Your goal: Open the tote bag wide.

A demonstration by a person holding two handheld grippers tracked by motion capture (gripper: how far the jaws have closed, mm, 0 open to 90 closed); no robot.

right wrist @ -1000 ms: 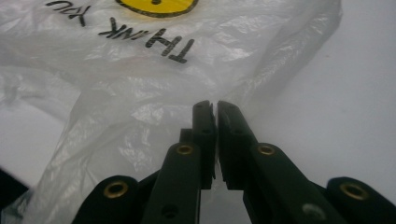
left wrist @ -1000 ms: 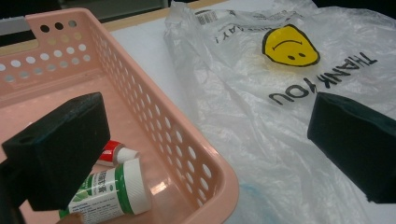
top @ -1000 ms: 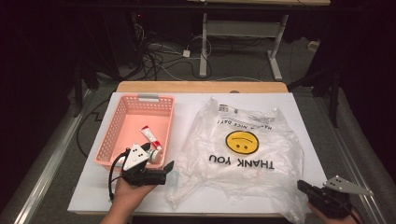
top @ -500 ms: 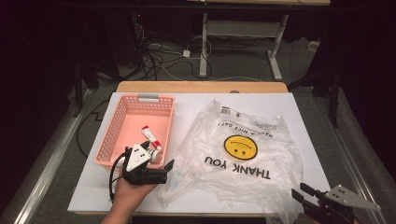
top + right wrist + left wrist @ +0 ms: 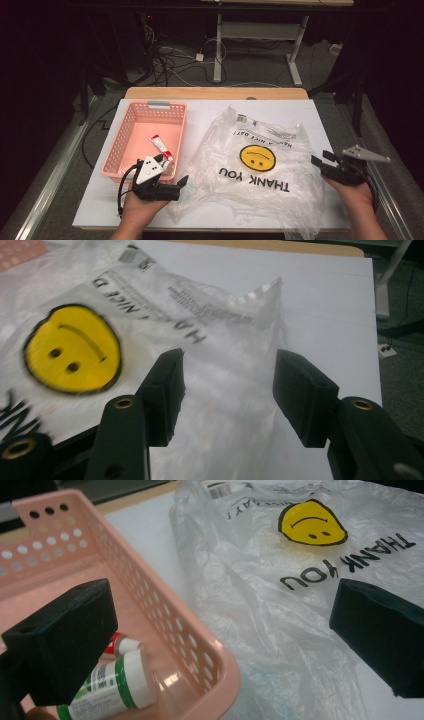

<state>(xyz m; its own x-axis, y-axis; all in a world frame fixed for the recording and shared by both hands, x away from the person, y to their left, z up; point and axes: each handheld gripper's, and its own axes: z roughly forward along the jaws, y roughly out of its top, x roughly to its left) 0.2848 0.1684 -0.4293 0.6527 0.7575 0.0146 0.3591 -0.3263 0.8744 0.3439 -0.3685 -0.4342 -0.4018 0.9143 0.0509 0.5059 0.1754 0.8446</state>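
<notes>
Right tool (image 5: 320,160) sits at the right edge of the plastic bag (image 5: 260,165), jaws apart, having just been opening; nothing pinched between them. In the right gripper view the bag film lies under and past the jaws, not pressed by either pad; the picture is a bit blurred, so whether the tips touch the film is hard to tell. Left tool (image 5: 181,182) sits at the bag's lower left edge, just beside the pink basket (image 5: 127,145), jaws wide apart, gripping nothing. In the left gripper view one jaw stands over the basket, the other over the bag.

Bag lies flat and crumpled on the white surface (image 5: 210,107), yellow smiley face (image 5: 257,157) and "THANK YOU" print upside down from the person's side. Its lower right corner runs off the bottom of the high view.

Basket is left of the bag, touching or nearly touching it. Inside: a tube (image 5: 161,147) with red on it and a white bottle with a green band (image 5: 115,687), partly hidden behind the left jaw; labels unreadable.
</notes>
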